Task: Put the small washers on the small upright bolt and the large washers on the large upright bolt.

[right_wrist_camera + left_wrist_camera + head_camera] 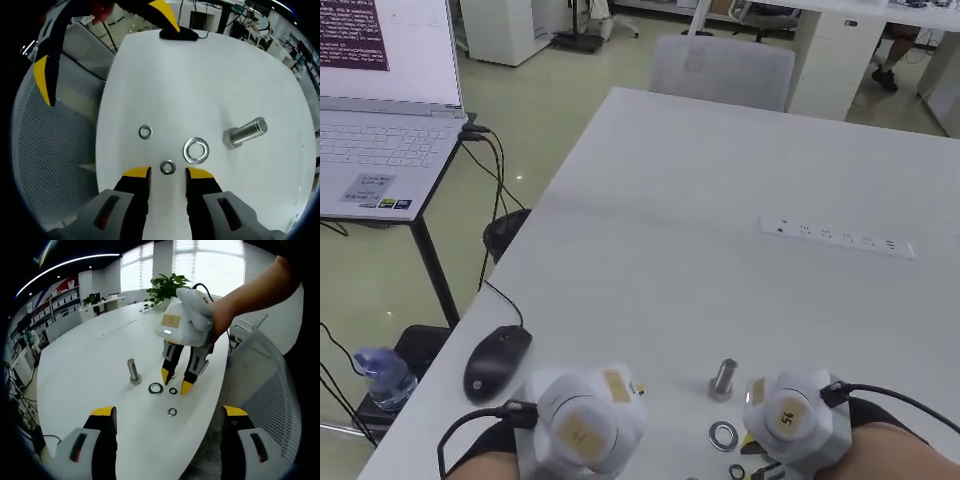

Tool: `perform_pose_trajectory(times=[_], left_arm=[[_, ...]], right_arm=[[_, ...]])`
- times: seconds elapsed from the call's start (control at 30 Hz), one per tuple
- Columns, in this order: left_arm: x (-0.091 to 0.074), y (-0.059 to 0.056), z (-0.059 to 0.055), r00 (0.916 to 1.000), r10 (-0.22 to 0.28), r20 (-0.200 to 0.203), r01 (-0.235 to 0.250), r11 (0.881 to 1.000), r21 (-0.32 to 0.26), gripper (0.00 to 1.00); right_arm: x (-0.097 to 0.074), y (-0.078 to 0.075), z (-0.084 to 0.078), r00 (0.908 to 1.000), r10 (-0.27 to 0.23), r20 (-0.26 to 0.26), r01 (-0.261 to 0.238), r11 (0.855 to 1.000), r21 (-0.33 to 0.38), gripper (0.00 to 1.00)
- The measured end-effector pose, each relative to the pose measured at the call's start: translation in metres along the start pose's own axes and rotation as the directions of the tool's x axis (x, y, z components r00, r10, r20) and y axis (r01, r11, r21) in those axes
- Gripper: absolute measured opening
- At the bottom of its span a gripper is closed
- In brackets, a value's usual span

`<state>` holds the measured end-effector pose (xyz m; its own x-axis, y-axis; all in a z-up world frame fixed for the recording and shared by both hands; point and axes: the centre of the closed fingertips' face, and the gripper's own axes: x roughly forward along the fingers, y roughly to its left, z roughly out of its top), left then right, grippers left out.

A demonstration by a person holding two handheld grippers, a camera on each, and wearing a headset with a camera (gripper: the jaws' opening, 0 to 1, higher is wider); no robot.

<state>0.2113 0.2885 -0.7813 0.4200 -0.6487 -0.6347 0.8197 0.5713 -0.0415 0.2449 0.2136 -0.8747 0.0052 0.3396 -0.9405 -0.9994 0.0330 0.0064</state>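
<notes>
Washers are what the right gripper (168, 173) is working on. Its jaws are apart and straddle a small washer (167, 167), which lies flat on the surface (200, 75) right between the tips and is not yet pinched. A large washer (196, 150) lies just ahead of the right-hand jaw, close to its tip. A second small washer (145, 132) sits further ahead and to the left. One bolt (245, 132) stands upright on its head beyond the large washer, ahead and to the right, with nothing on it. I cannot tell whether it is the small or the large one.

The left gripper (169, 412) is spread wide and holds nothing. The second small washer lies in line with its gap.

The main risk, as I judge it, is the pinch itself. The washer is thin and flat on a smooth top, so the jaws may ride over it or squirt it sideways as they meet. The surface edge runs near the left side of the right gripper, and a flicked washer could go over it. The right-hand jaw could also nudge the large washer. Threading this washer onto the wrong bolt is another possible slip.
</notes>
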Motion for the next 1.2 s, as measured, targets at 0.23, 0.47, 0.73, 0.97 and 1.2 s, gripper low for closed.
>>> perform_pose_trajectory(times=[0.23,0.47,0.73,0.97,1.2], left_arm=[[0.0018,0.0036,0.0038,1.0000,0.005,0.009,-0.005,1.000,-0.004,0.84],[0.0029,0.0044,0.0036,0.9999,0.007,0.012,-0.007,1.000,-0.007,0.84],[0.0050,0.0050,0.0037,0.9999,0.006,0.011,-0.006,1.000,-0.006,0.82],[0.0054,0.0057,0.0035,0.9999,0.006,0.009,-0.006,1.000,-0.009,0.80],[0.0069,0.0079,0.0034,0.9999,0.008,0.010,-0.007,1.000,-0.014,0.79]], right_arm=[[0.0004,-0.0019,-0.0011,0.9999,-0.007,-0.008,0.007,1.000,-0.005,0.27],[0.0022,-0.0001,0.0000,0.9994,-0.018,-0.028,0.018,1.000,-0.020,0.24],[0.0044,0.0006,0.0001,0.9963,-0.023,-0.082,0.017,0.997,-0.069,0.15],[0.0045,0.0000,-0.0004,0.9951,-0.029,-0.095,0.022,0.997,-0.068,0.14],[0.0043,-0.0002,0.0001,0.9969,-0.023,-0.075,0.020,0.999,-0.038,0.14]])
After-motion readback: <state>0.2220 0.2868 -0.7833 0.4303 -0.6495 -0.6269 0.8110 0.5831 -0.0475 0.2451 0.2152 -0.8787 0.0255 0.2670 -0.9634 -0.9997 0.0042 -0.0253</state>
